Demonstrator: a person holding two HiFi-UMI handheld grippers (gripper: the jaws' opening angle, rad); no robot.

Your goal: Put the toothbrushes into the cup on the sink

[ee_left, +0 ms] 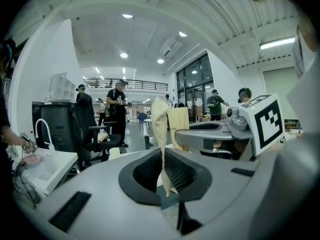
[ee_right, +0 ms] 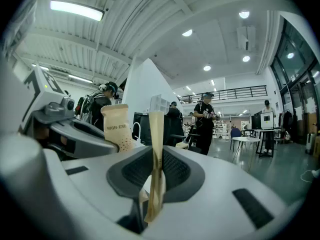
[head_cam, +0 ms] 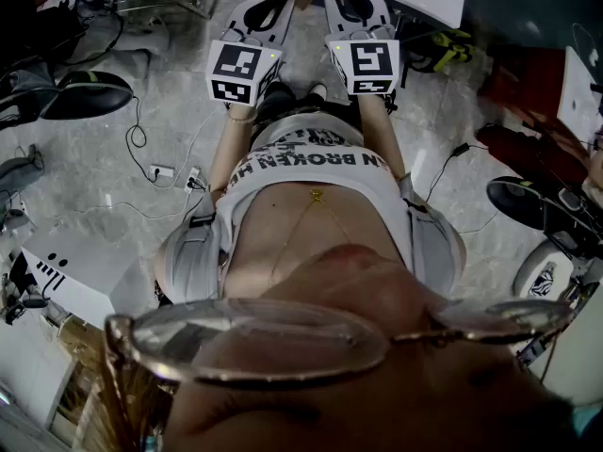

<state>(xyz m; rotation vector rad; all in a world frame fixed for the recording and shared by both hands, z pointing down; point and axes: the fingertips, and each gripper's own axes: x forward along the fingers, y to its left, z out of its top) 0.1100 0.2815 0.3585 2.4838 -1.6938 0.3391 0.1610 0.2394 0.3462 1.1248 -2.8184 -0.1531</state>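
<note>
**A:** What's over on the left?

**B:** In the left gripper view, a white counter (ee_left: 59,163) with an arched tap (ee_left: 42,130) sits at the far left edge, well apart from both claws. Past it stands a black office chair (ee_left: 100,139), and a person in black (ee_left: 118,111) is on the hall floor.

**A:** And the left claw?

**B:** The left claw (ee_left: 163,160) is clenched on the left toothbrush (ee_left: 160,126). The toothbrush is in a beige paper sleeve that stands upright between the pads, with its top poking out above the jaws. From the head view this claw is raised in front of the person's torso (head_cam: 311,205), and its marker cube (head_cam: 242,70) faces the camera.

**A:** What's under them?

**B:** A grey floor (head_cam: 443,130), with loose cables (head_cam: 139,137) off to the left.

**A:** Now the right one.

**B:** The right claw (ee_right: 155,170) is also clenched, on the right toothbrush (ee_right: 155,134). It's the same kind of beige sleeve, seen edge-on and pinched upright between the pads. Its marker cube (head_cam: 372,64) sits just beside the left one.

**A:** Are the two touching?

**B:** No. They're side by side with a gap between them. In the right gripper view, the left sleeve shows the printed words "HIGH-END" on its face.

**A:** So where are the toothbrushes?

**B:** Both are up in the claws, away from the counter.
</note>
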